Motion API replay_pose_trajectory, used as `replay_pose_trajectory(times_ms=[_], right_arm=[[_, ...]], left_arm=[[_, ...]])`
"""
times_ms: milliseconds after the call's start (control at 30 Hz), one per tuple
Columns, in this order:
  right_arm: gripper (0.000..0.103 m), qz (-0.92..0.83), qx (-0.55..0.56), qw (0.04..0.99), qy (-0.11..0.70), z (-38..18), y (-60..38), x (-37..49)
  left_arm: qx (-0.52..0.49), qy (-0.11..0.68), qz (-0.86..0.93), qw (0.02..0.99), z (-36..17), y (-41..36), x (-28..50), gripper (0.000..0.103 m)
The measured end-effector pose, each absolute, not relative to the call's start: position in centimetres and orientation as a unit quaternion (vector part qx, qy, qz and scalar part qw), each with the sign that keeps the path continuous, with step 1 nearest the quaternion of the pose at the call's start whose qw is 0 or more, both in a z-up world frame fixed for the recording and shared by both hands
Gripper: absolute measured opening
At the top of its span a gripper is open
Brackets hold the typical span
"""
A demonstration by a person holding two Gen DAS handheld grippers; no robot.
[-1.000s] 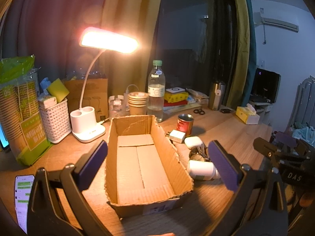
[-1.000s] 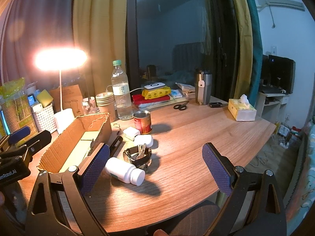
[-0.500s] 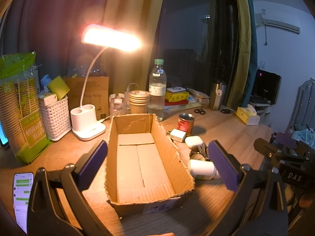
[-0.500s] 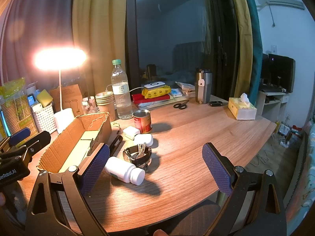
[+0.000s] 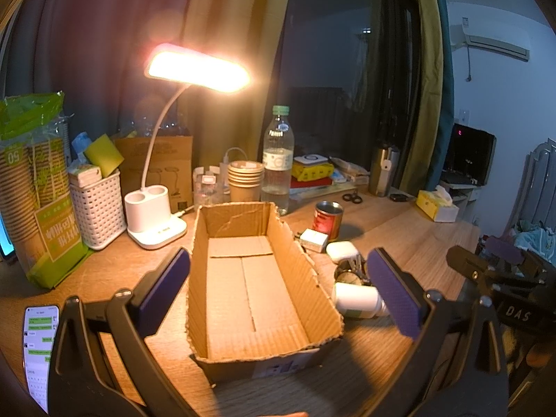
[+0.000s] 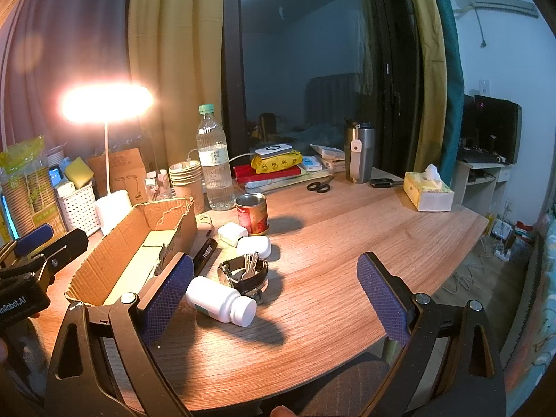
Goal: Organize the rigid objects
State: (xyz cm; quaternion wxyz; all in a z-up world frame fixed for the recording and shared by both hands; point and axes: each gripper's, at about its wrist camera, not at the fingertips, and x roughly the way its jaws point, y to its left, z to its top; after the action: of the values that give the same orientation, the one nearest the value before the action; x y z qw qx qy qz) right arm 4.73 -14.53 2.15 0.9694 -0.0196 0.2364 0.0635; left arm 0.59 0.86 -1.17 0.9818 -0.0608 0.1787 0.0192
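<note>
Over the last second almost nothing had shifted: our left gripper [image 5: 278, 288] only drifted slightly above the empty cardboard box [image 5: 257, 278], and our right gripper [image 6: 274, 299] hung unmoved, fingers on both spread wide and holding nothing. So sorting had not begun; the white bottle [image 6: 220, 300], watch [image 6: 243, 272] and red can [image 6: 252, 214] lay beside the box. We read "50" on the cup pack [image 5: 15, 154] and "TAIBERD"-like lettering on the black pen [image 6: 205, 253]

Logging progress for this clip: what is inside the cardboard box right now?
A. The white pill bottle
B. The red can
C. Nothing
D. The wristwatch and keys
C: the cardboard box shows only its bare floor, while the white pill bottle, red can and wristwatch with keys all sit on the table beside it.
</note>
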Motion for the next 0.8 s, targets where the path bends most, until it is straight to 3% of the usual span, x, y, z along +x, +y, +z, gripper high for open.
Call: replay_pose_trajectory(times_ms=[800], right_arm=[[0.097, 0.061, -0.020, 0.970, 0.236, 2.19, -14.44, 4.89]], left_arm=[[-0.061, 0.177, 0.017, 0.982, -0.93, 0.83, 0.56, 0.103]])
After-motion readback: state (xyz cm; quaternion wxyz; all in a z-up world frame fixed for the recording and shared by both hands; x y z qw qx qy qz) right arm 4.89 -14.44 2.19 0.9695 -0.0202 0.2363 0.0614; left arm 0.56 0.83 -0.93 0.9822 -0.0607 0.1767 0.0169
